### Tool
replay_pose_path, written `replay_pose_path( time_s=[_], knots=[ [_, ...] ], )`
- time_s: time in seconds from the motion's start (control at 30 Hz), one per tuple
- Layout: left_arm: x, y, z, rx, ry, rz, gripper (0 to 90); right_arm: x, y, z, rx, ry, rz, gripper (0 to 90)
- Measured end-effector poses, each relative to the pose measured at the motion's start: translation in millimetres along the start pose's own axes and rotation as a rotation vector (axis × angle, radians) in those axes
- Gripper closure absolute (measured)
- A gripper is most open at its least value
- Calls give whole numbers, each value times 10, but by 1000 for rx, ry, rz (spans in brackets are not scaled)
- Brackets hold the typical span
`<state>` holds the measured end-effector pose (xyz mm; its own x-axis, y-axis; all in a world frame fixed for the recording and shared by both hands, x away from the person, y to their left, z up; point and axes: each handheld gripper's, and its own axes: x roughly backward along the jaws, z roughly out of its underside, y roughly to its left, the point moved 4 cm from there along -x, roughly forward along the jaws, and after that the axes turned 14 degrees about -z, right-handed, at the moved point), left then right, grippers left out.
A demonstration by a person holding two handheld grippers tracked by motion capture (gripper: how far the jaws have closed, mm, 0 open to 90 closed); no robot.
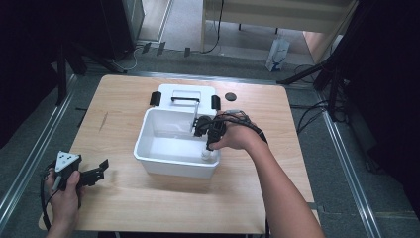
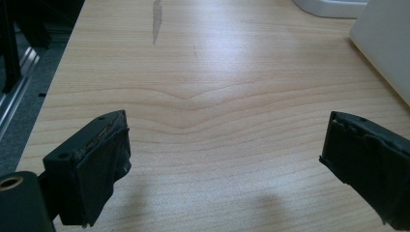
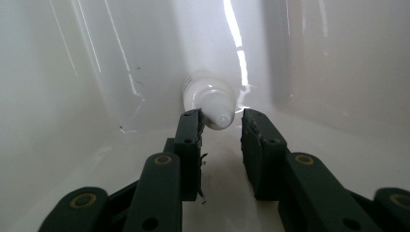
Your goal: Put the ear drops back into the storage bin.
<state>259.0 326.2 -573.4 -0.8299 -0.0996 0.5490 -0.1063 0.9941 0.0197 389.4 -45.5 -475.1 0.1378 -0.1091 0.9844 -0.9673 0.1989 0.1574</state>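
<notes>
Straddling 1 white tube [image 3: 212,101], right claw [image 3: 221,126] inside 1 bin [image 1: 148,129]; left claw [image 2: 225,159] agape.

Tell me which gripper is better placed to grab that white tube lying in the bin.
Right. The right gripper is inside the white bin, jaws open on either side of the white tube's tip. The left gripper rests on the wooden table, open and away from the bin.

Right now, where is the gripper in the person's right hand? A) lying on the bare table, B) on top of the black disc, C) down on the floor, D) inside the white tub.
D: the right gripper reaches down inside the white tub, its jaws a little apart around the tip of a white tube lying in the tub's corner.
</notes>
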Motion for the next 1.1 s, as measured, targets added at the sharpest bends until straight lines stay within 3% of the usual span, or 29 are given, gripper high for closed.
replay_pose_path(
  time_s=[0.07, 0.43, 0.53, 0.77, 0.83, 0.93, 1.1],
  knots=[
    [-1, -2, 0, 0, -1, -1, 41, 35, -1, -5, -12, -31, -11, 648],
    [-1, -5, -1, 1, -1, -2, 41, 230, 67, -19, -26, -78, -16, 506],
    [-2, -2, -1, -2, -1, -2, 41, 344, 95, -25, -67, -74, -12, 460],
    [-3, 0, -2, -1, -1, -1, 41, 531, 102, 4, -122, -97, 83, 196],
    [-3, -1, -2, 0, -1, -1, 41, 576, 106, 22, -154, -102, 100, 121],
    [-2, -1, -2, -1, -1, -1, 41, 639, 128, 64, -147, -112, 101, 5],
    [-2, -2, -2, -2, 0, -1, 41, 726, 124, 147, -170, -136, 110, 0]
  ],
)
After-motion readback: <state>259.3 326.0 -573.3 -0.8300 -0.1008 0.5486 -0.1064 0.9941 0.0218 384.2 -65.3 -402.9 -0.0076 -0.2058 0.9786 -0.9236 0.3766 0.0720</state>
